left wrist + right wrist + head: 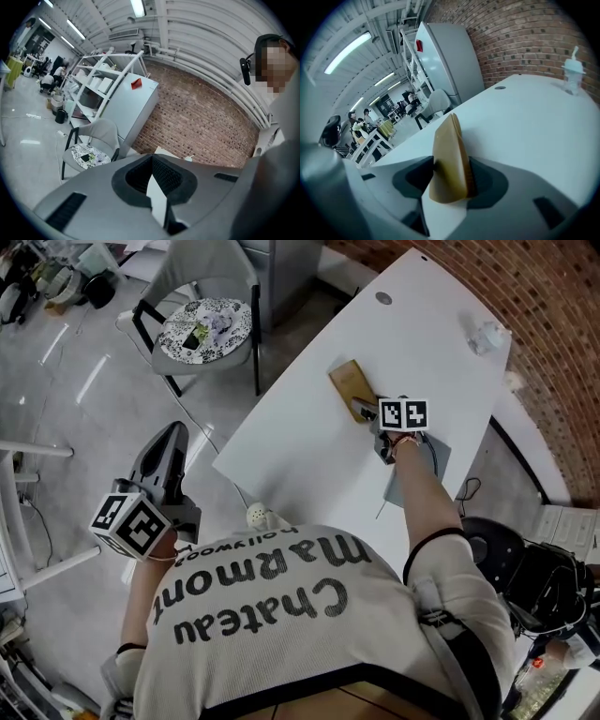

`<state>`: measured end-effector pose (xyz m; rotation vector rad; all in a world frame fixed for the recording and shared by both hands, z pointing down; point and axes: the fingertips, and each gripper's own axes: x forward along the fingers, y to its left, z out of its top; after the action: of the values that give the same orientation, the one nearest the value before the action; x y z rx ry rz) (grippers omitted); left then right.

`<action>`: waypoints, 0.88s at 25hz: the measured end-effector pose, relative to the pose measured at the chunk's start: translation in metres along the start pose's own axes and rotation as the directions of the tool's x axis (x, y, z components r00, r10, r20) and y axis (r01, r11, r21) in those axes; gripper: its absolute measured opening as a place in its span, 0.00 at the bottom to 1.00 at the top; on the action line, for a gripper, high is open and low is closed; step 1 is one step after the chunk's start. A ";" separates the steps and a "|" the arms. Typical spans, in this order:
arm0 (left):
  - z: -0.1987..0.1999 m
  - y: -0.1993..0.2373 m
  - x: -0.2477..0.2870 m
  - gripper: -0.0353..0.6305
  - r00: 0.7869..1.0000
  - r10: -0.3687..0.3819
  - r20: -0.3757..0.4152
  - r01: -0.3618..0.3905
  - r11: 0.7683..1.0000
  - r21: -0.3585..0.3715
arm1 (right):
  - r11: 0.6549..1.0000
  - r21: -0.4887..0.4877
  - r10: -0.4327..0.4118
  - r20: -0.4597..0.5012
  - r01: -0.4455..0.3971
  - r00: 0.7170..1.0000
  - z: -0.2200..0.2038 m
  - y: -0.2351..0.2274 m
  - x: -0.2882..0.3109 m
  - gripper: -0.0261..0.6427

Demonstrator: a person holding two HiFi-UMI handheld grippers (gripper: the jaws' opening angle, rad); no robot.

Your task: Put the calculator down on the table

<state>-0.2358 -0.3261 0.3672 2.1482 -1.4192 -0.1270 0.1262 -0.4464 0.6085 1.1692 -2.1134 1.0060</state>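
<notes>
The calculator (345,381), a tan slab, is on the white table (309,446) near its middle. My right gripper (366,410) is at the calculator's near end. In the right gripper view the calculator (447,159) sits on edge between the two fingers, its key side toward the right pad (485,180). The jaws stand wide around it without squeezing it. My left gripper (173,434) is held off the table's left side, over the floor. Its jaws (152,159) meet at the tips with nothing in them.
A grey flat pad (441,461) lies under my right forearm. A clear cup with a straw (573,75) stands at the table's far end, by the brick wall. A chair with a patterned cushion (202,329) stands on the floor to the left.
</notes>
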 end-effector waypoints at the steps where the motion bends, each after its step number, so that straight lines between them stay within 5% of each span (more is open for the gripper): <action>1: 0.000 0.000 0.001 0.06 1.000 -0.001 -0.001 0.001 1.000 -0.001 | 1.000 0.004 -0.002 0.005 0.002 1.000 0.001 -0.001 0.000 0.38; 10: -0.001 0.004 0.009 0.06 1.000 0.001 -0.005 -0.001 1.000 -0.012 | 0.999 -0.013 -0.044 0.032 0.045 0.998 0.007 -0.009 0.000 0.42; 22: 0.000 0.004 0.020 0.06 1.000 0.000 -0.017 0.000 1.000 -0.023 | 0.985 0.091 -0.154 0.133 0.143 0.979 0.019 -0.017 0.003 0.43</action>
<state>-0.2309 -0.3446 0.3733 2.1255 -1.4016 -0.1236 0.1376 -0.4689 0.6061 1.4539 -2.0706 0.9744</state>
